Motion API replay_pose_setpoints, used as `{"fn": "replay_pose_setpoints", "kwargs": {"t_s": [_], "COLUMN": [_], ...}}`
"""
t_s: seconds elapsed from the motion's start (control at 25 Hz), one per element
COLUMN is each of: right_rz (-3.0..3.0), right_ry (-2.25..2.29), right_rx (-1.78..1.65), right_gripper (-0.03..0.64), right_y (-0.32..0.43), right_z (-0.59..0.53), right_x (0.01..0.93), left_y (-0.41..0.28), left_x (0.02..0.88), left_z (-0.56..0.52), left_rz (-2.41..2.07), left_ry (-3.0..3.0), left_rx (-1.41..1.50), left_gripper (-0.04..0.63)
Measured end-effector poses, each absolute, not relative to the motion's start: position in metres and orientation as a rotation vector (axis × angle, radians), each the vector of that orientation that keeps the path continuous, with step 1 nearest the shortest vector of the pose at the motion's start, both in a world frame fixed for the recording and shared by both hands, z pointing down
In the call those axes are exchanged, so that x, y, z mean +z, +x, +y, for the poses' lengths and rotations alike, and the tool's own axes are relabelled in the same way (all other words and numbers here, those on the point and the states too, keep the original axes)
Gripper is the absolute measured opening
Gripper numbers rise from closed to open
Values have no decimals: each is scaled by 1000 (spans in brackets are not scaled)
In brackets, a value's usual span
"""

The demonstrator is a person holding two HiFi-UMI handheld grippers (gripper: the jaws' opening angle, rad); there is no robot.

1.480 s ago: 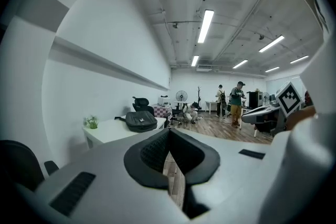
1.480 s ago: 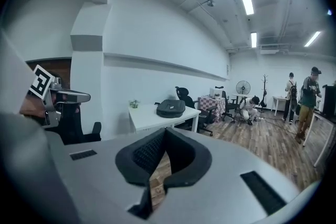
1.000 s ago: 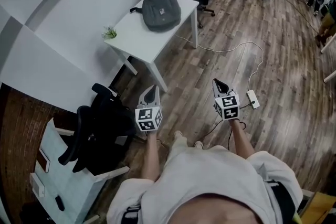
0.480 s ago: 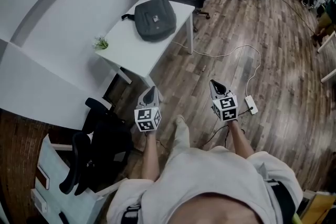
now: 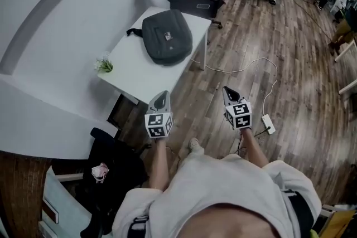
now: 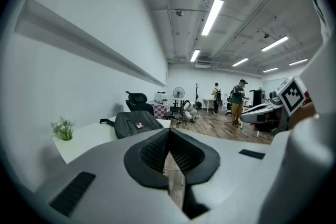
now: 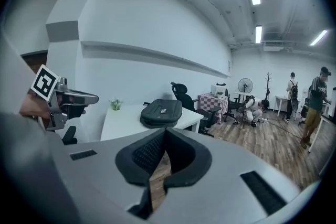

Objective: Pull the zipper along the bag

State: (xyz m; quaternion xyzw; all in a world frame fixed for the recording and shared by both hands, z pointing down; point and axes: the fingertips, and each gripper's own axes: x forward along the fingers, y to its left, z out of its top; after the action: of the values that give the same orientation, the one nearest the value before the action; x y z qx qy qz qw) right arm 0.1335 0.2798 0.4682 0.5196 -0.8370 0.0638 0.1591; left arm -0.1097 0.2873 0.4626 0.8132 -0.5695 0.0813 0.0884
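The white rectangular worktop (image 5: 131,67) stands against the wall, with the dark grey fabric bag (image 5: 167,36) lying flat toward its far end. The 2 grippers hover well short of the bag. The left gripper (image 5: 161,96) and the right gripper (image 5: 229,92) each have their fingers pressed together on nothing. The bag's zipper is too small to make out.

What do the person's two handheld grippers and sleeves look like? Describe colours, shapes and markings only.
The left gripper and right gripper are both light grey wedges tapering to a point, lined with black ribbed pads. Each carries a white cube printed with black square markers. The person wears a pale short-sleeved top, which leaves the forearms uncovered.
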Motion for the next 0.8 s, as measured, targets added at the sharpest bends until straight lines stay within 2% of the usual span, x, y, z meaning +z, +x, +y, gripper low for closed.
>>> {"fn": "replay_pose_setpoints", "kwargs": {"t_s": [0.32, 0.8], "right_rz": [-2358, -2294], "right_ry": [1516, 1509], "right_rx": [182, 249], "right_gripper": [14, 14], "right_y": [99, 99], "right_z": [203, 145], "right_x": [468, 497], "left_y": [-142, -134], "left_x": [456, 484], "left_z": [197, 128], "left_rz": [-1649, -1547], "left_ry": [2468, 2480], "left_rx": [240, 304], "left_gripper": [26, 26]}}
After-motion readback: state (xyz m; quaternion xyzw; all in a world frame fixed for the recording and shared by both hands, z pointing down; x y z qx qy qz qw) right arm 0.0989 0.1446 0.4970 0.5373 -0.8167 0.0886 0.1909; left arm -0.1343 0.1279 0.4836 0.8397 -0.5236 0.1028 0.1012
